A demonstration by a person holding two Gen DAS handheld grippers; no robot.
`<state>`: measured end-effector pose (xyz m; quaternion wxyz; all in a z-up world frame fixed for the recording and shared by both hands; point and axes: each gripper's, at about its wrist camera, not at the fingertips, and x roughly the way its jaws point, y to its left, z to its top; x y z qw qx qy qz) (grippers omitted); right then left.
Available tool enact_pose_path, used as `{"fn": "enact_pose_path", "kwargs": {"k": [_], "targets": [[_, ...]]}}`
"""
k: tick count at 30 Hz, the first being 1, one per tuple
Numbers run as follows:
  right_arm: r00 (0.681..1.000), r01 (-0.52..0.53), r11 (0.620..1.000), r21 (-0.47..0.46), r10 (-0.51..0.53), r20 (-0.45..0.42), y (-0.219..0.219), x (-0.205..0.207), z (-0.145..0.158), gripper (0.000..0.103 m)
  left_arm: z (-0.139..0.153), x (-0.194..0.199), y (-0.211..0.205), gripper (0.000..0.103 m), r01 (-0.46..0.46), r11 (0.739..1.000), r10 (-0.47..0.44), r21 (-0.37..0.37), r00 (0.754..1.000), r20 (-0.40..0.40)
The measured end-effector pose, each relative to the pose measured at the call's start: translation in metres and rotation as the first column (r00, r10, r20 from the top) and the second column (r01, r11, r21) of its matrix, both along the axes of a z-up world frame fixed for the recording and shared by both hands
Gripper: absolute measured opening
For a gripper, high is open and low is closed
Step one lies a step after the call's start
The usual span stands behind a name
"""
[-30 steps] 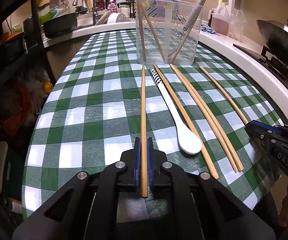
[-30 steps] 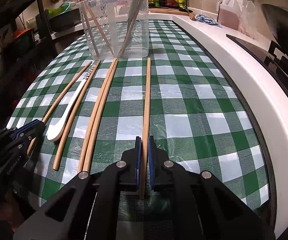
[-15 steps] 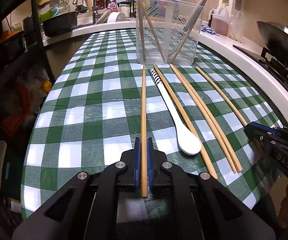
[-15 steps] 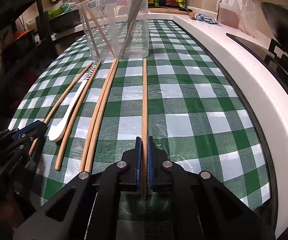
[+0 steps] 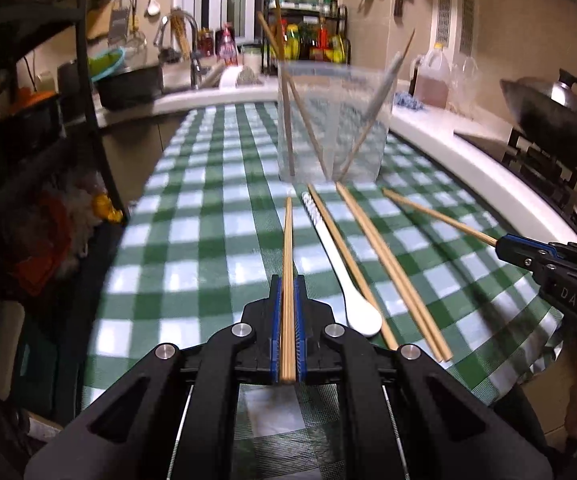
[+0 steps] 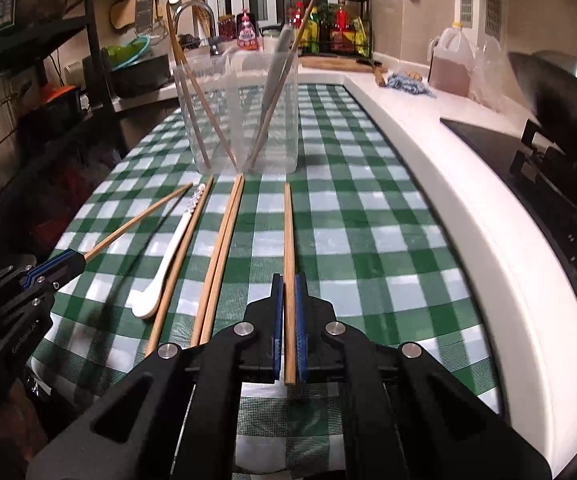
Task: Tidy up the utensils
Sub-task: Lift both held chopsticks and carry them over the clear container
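Note:
My left gripper (image 5: 287, 292) is shut on a wooden chopstick (image 5: 287, 248) that points away from me toward the clear plastic container (image 5: 334, 120). My right gripper (image 6: 286, 292) is shut on another wooden chopstick (image 6: 288, 236), lifted off the green checked tablecloth (image 6: 348, 220). Between them on the cloth lie a white spoon (image 5: 338, 256), a single chopstick (image 5: 348, 264) and a pair of chopsticks (image 5: 392, 272). The container (image 6: 244, 112) holds several sticks and a grey utensil. Each gripper shows in the other's view, the right gripper (image 5: 504, 242) and the left gripper (image 6: 74, 260).
A white counter edge (image 6: 468, 208) runs along the right, with a stove and a wok (image 5: 556, 120) beyond it. A dark metal shelf rack (image 5: 48, 120) stands at the left. A sink, bottles and an oil jug (image 6: 452, 60) line the back.
Both grippers have risen and tilted up, each lifting its chopstick off the cloth. The container and the back wall now sit lower in both views.

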<state>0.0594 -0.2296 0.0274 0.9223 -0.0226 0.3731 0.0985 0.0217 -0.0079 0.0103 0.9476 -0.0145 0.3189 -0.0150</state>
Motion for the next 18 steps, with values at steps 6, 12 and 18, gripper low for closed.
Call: {"fn": "enact_pose_path", "kwargs": {"k": [6,12,18], "targets": [[0.999,-0.001,1.000,0.017,0.000,0.052,-0.013,-0.008,0.026,0.006,0.020,-0.010,0.006,0.006,-0.011,1.000,0.013,-0.029,0.998,0.063],[0.989,-0.018,1.000,-0.024,0.021,0.149,-0.012,-0.015,0.059,0.006,0.045,-0.015,0.012,0.006,-0.010,0.999,0.015,-0.045,0.993,0.116],[0.981,-0.060,0.998,-0.024,0.064,0.184,-0.012,-0.012,0.087,0.006,0.069,-0.013,0.016,0.006,0.000,0.998,0.009,-0.056,0.988,0.156]]}}
